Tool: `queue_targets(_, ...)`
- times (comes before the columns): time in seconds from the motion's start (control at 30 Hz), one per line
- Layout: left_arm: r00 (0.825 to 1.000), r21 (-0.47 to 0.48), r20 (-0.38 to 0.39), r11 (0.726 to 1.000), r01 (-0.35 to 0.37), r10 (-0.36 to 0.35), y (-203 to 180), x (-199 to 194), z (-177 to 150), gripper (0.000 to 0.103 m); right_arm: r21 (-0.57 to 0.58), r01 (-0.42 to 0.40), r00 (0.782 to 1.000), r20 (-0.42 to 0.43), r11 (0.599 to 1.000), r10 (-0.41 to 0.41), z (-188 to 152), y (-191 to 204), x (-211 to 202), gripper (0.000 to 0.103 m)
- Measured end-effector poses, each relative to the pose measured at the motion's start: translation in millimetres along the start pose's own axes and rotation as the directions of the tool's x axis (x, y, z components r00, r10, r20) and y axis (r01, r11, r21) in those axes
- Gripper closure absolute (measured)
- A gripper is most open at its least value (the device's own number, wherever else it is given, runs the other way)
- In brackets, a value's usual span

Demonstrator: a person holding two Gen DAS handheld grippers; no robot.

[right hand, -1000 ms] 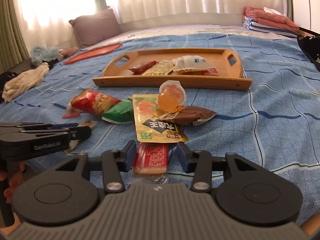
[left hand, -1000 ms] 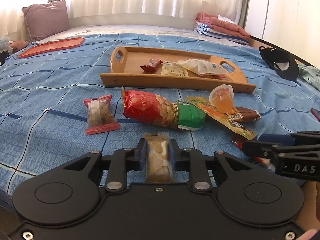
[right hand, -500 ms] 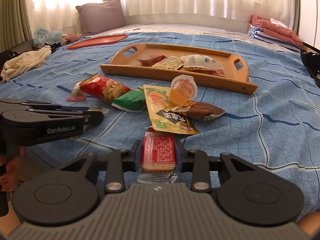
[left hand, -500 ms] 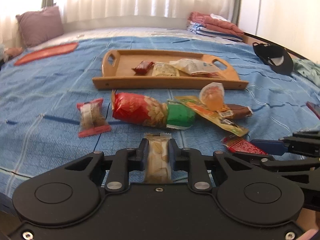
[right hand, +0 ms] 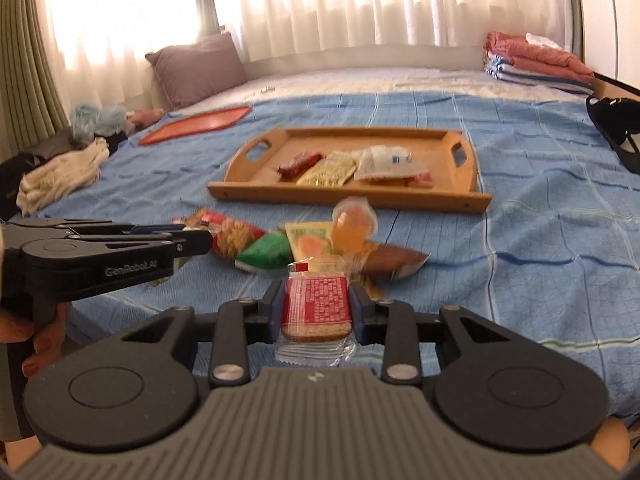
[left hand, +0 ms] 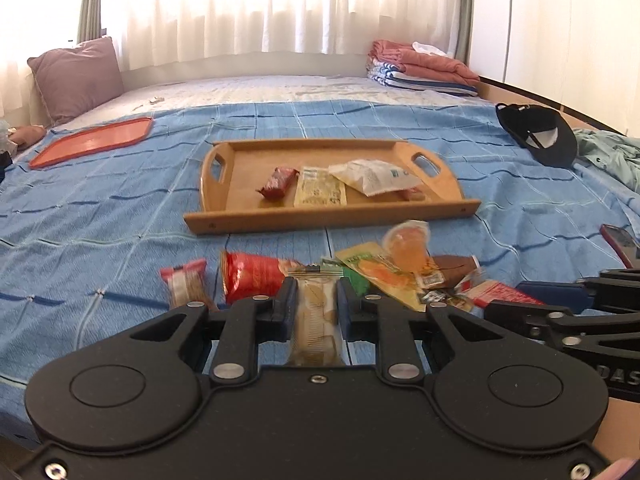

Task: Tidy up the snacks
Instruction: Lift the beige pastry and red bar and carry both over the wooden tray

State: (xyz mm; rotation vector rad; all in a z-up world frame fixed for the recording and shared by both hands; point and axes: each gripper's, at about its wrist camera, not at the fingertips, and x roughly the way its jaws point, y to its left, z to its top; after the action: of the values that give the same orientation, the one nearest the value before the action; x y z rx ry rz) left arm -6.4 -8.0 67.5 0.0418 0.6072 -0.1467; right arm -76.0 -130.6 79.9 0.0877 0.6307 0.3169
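My left gripper (left hand: 316, 300) is shut on a pale cracker packet (left hand: 316, 320), held above the bed's near edge. My right gripper (right hand: 316, 304) is shut on a red biscuit packet (right hand: 316, 304), also lifted. A wooden tray (left hand: 332, 216) lies further out on the blue bedspread and holds several snacks, among them a red bar (left hand: 279, 182) and a white pouch (left hand: 374, 176). Loose snacks lie between me and the tray: a red chip bag (left hand: 256, 278), a small red packet (left hand: 186, 284), an orange jelly cup (left hand: 408, 248), a brown packet (right hand: 392, 262).
An orange tray (left hand: 92, 142) lies at the far left. A black cap (left hand: 536, 134) and a phone (left hand: 620, 240) are on the right. Folded towels (left hand: 420, 66) and a purple pillow (left hand: 76, 78) sit at the back. Cloths (right hand: 60, 176) lie at the left edge.
Both grippers have risen from the bedspread with their packets and tilted up, so the tray and the back of the room show more fully.
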Motion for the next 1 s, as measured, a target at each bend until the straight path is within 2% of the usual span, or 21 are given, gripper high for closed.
queue_targets(0.1, 1.0, 0.003, -0.004, 1.0, -0.013, 0.013, 0.0, 2.9, 6.8, 0.083, -0.002, -0.01, 1.0, 0.025, 1.0, 0.01, 6.6, -0.4, -5.9, 0.065)
queue_targets(0.27, 0.999, -0.014, -0.039, 1.0, -0.023, 0.022, 4.4, 14.6, 20.1, 0.083, 0.0, 0.027, 0.997, 0.066, 1.0, -0.027, 20.8, -6.5, -4.9, 0.065)
queue_targets(0.5, 0.998, -0.038, -0.046, 0.999, -0.035, 0.033, 17.1, 28.8, 43.4, 0.083, 0.015, 0.051, 0.992, 0.119, 0.999, -0.053, 49.0, -19.5, 3.5, 0.065)
queue_targets(0.77, 0.999, -0.06, -0.034, 0.998, -0.014, 0.012, 34.9, 48.5, 88.6, 0.083, 0.076, 0.007, 0.993, 0.115, 0.997, -0.016, 93.1, -45.7, 30.5, 0.065)
queue_targets(1.0, 0.999, -0.093, -0.034, 0.996, 0.007, -0.011, 50.2, 80.2, 128.4, 0.083, 0.135, 0.031, 0.993, 0.113, 0.99, -0.047, 130.6, -70.9, 61.2, 0.065)
